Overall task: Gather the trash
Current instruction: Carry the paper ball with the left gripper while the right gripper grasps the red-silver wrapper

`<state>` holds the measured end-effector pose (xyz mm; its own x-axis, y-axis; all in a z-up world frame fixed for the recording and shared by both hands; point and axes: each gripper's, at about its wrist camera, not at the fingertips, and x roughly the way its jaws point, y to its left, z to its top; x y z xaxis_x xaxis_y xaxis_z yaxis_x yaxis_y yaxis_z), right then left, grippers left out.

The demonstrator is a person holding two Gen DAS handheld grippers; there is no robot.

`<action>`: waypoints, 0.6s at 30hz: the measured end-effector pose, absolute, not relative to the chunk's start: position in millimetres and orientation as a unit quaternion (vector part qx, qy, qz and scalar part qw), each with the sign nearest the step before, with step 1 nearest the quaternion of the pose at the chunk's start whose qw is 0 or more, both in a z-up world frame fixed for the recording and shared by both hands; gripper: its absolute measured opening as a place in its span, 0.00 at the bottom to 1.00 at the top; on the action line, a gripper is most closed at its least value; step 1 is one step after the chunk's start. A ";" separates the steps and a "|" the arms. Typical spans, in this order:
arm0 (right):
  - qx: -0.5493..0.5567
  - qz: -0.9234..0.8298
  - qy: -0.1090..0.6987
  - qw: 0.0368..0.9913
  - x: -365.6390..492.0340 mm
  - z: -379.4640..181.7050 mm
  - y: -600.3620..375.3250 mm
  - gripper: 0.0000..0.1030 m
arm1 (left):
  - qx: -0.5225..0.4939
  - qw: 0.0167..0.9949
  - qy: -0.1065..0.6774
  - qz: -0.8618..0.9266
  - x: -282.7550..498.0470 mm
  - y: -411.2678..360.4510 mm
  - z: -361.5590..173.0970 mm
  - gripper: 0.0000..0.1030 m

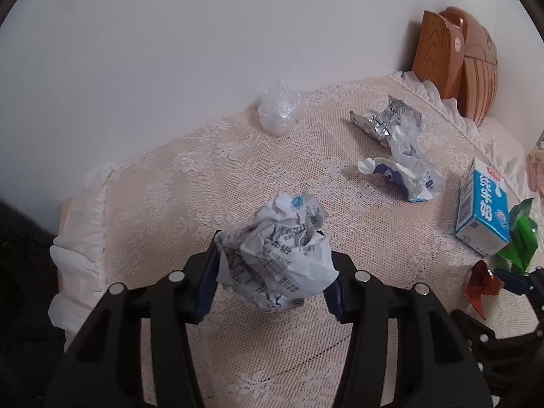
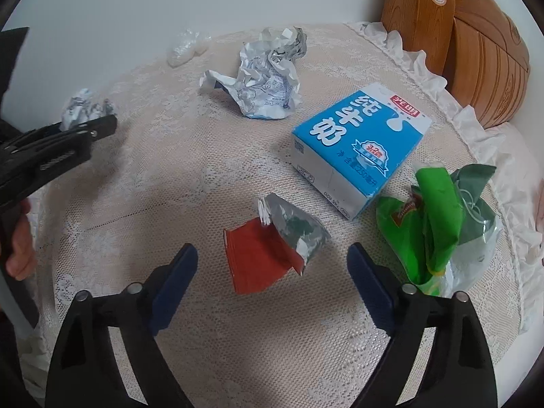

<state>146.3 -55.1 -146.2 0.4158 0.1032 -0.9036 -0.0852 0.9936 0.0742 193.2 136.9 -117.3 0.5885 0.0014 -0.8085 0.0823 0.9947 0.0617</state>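
My left gripper [image 1: 272, 272] is shut on a crumpled ball of printed paper [image 1: 278, 251], which also shows in the right wrist view [image 2: 81, 108] at the tip of the left gripper [image 2: 102, 125]. My right gripper [image 2: 272, 265] is open, its blue pads on either side of a red and silver wrapper [image 2: 268, 251] lying on the lace cloth. That wrapper also shows in the left wrist view [image 1: 481, 285]. A blue milk carton [image 2: 357, 146] lies on its side beyond it.
A green plastic bag [image 2: 438, 224] lies right of the right gripper. A crumpled foil carton [image 2: 265, 81] and a clear plastic wad [image 2: 185, 47] lie near the wall. A wooden object [image 2: 469, 34] stands at the back right. The lace tablecloth [image 2: 204, 176] has a ruffled edge.
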 end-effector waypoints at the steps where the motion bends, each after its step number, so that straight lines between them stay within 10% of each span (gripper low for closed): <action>1: 0.011 0.059 0.541 0.839 148.1 -147.8 -55.2 0.64 | 0.041 0.891 0.451 -0.020 187.2 139.2 -112.6 0.49; 7: 0.008 0.079 0.522 0.849 142.7 -138.7 -56.0 0.28 | 0.016 0.893 0.450 -0.004 143.5 150.0 -95.4 0.49; 18: 0.043 0.086 0.502 0.859 51.2 -100.9 -101.8 0.28 | 0.001 0.879 0.472 -0.077 51.0 108.0 -79.5 0.49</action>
